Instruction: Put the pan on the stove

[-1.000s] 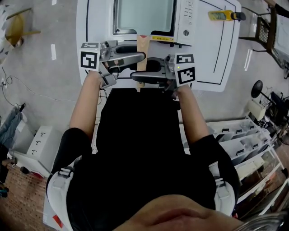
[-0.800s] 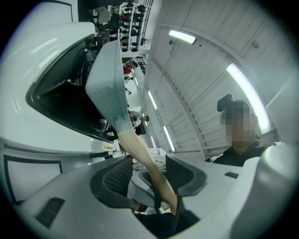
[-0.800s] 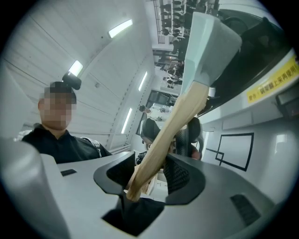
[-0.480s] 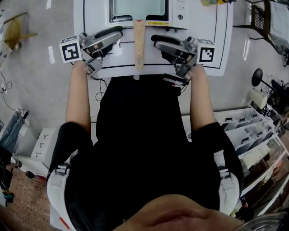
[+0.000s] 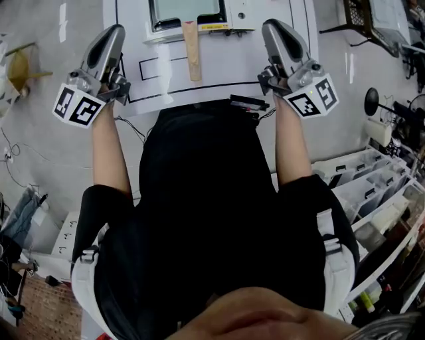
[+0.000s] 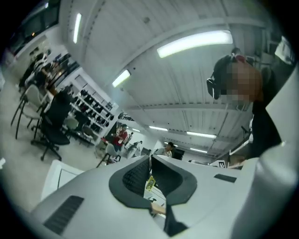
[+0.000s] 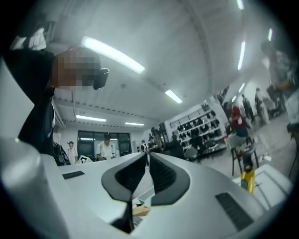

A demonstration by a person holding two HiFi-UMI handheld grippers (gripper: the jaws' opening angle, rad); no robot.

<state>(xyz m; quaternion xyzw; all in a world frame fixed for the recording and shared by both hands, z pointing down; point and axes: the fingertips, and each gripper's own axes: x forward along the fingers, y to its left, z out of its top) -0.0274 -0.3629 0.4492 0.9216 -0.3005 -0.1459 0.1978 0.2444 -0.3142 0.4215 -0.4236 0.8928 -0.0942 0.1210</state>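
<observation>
The pan [image 5: 186, 13] appears already set on the stove [image 5: 246, 20], its wooden handle [image 5: 191, 52] lying between the left tongs [image 5: 113, 33] and right tongs [image 5: 272, 28], touching neither. Both tongs have just been closing and now stand together, empty, above the tabletop [image 5: 226, 66]; nothing seems left to do

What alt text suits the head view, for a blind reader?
Seen from above, a person in black holds the left gripper and right gripper apart, jaws just closed on nothing, either side of a wooden handle over a white table.
</observation>
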